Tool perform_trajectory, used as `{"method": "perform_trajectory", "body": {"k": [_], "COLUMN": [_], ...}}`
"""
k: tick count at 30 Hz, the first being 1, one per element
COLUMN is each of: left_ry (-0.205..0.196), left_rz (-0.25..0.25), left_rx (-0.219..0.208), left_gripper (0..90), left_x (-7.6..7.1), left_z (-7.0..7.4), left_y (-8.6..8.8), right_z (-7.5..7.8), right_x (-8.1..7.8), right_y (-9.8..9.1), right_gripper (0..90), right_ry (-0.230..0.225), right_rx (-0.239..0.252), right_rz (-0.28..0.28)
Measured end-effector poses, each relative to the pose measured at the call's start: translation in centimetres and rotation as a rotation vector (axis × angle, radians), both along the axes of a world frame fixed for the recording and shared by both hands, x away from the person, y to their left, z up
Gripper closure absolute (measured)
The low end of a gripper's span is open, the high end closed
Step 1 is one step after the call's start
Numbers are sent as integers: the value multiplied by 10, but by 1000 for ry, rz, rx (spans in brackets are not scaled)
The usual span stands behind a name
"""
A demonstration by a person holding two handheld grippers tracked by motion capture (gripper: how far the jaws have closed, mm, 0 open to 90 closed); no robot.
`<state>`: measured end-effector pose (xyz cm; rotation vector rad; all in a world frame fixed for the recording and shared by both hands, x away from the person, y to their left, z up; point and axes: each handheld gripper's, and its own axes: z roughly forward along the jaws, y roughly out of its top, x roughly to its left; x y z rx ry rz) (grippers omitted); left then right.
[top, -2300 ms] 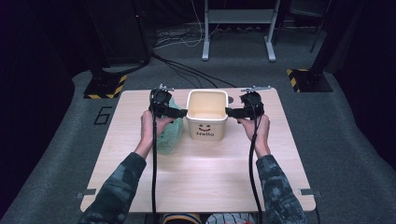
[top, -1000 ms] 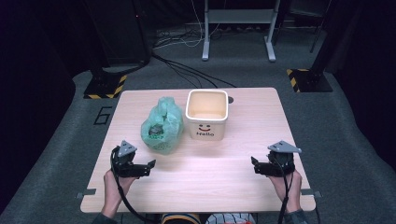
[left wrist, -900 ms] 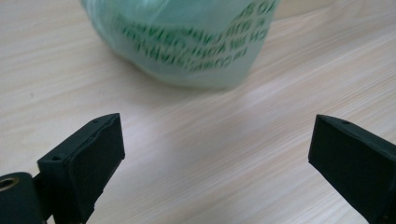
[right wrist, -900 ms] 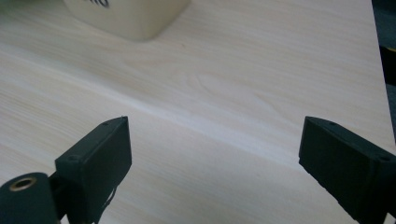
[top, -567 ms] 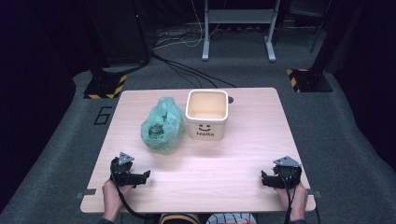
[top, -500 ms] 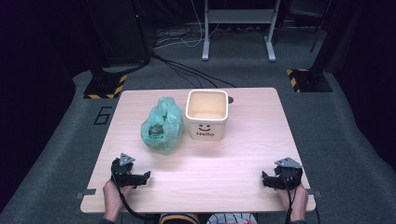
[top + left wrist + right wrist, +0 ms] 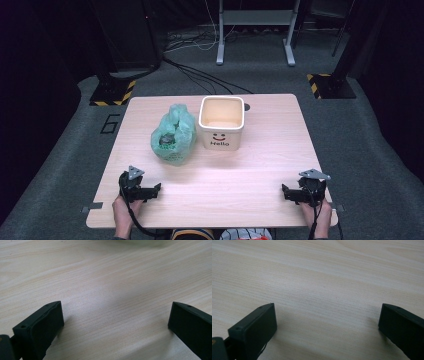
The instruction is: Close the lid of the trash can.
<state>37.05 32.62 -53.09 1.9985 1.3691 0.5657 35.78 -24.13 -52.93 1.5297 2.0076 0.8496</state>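
A cream bin (image 7: 222,131) with a smiley face and the word "Hello" stands upright at the back middle of the wooden table (image 7: 225,175). Beside it on the left lies a knotted green plastic bag (image 7: 173,135) with something dark inside. My left gripper (image 7: 157,189) rests low at the table's front left corner, well short of the bag; its jaws stand wide apart over bare wood in the left gripper view (image 7: 116,315). My right gripper (image 7: 284,191) sits at the front right corner; its jaws have just been opening and hold nothing in the right gripper view (image 7: 325,315).
Bare wood stretches between the two grippers along the front edge. Beyond the table are grey carpet, black cables (image 7: 200,75), a metal stand (image 7: 255,30) and yellow-striped feet (image 7: 112,92) at both back corners.
Both grippers have left the bin's sides, drawn back to the table's front corners and sunk to the tabletop. In the last half second they have stayed put.
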Motion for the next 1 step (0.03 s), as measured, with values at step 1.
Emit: {"method": "perform_trajectory", "body": {"k": [1], "left_ry": [0], "left_rz": [0], "left_rx": [0], "left_gripper": [0], "left_x": [0], "left_z": [0], "left_y": [0], "right_z": [0], "right_x": [0], "right_y": [0], "right_gripper": [1], "right_ry": [1], "right_rx": [0], "right_rz": [1]}}
